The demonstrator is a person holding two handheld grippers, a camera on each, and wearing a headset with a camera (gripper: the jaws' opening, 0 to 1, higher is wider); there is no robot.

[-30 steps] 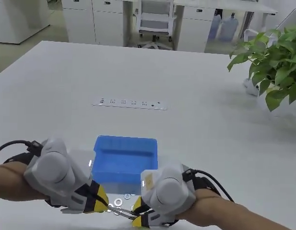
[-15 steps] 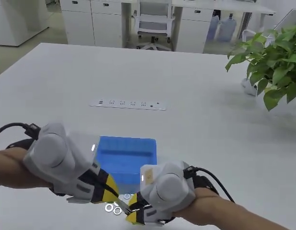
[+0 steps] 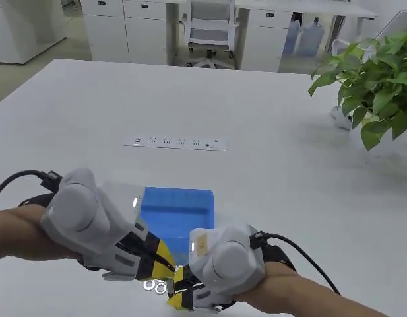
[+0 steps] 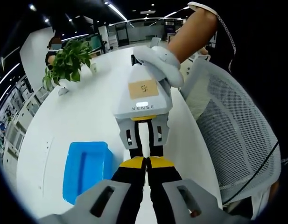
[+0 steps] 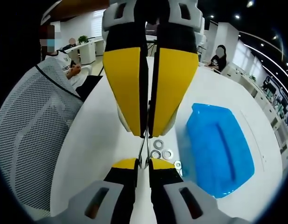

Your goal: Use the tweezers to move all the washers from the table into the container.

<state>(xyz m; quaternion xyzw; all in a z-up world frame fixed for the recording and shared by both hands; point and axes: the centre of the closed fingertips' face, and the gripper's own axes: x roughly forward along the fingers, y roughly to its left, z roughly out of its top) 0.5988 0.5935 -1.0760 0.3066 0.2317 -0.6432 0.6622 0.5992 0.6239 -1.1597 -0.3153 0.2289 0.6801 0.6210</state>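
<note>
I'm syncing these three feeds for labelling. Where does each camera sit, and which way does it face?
Head view: on the headset, looking forward and down the table at the blue container; forearms, left gripper and right gripper at the bottom.
Left gripper view: on the left gripper, facing the right gripper head-on; its own jaws rise from below.
Right gripper view: on the right gripper, facing the left gripper's yellow jaws, with the tweezers and washers ahead.
Shared: all three show the container.

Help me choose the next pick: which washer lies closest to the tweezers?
The washer on the tweezers' side of the adjacent pair; the others lie farther off.
</note>
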